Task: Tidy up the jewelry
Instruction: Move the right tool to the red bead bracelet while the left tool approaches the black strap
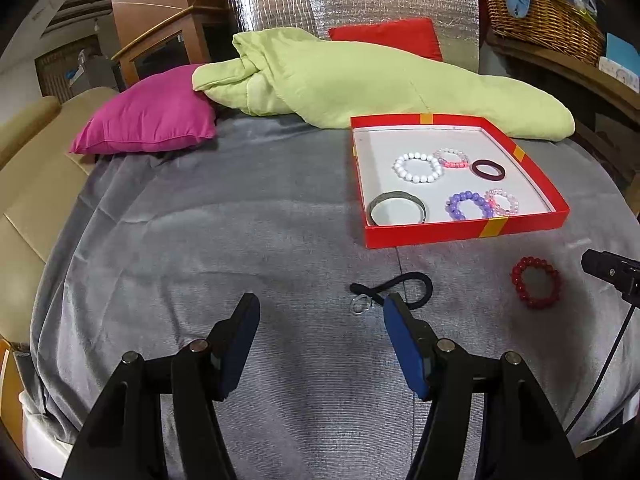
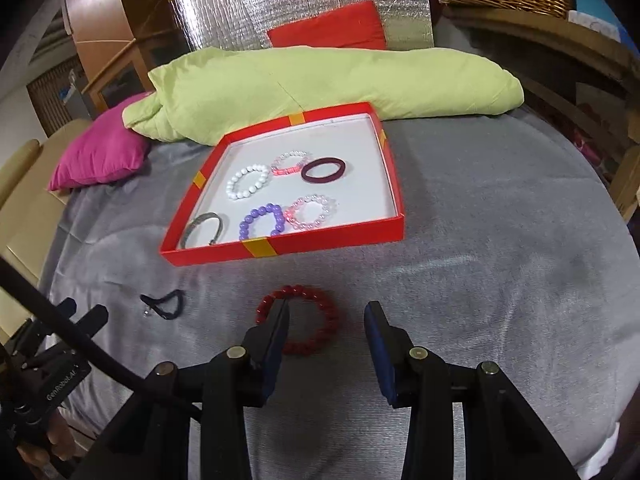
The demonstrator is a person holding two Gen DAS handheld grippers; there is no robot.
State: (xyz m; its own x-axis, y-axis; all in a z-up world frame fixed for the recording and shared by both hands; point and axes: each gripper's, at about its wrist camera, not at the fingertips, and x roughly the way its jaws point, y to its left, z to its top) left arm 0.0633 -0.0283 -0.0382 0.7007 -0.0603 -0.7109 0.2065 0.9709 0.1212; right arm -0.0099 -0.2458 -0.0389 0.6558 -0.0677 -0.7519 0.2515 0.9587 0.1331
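Observation:
A red bead bracelet [image 2: 330, 322] lies on the grey blanket [image 2: 480, 280]. My right gripper [image 2: 327, 310] hangs open over it, its left fingertip covering the bracelet's left side and the pads clear of the beads. A black cord with a small silver ring [image 1: 400, 282] lies by the right fingertip of my left gripper [image 1: 322, 304], which is open and empty. Behind them sits the red tray [image 1: 424, 236] holding several bracelets, among them a silver bangle [image 1: 396, 199]. From the left wrist, the red bracelet [image 1: 516, 278] shows at the right beside the right gripper's tip [image 1: 608, 270].
A light-green quilt [image 1: 360, 80] lies behind the tray, with a magenta pillow [image 1: 152, 120] at the left and a red cushion [image 1: 384, 36] against a silver foil panel. A wicker basket [image 1: 548, 16] sits on a wooden shelf at the right. A beige seat borders the left.

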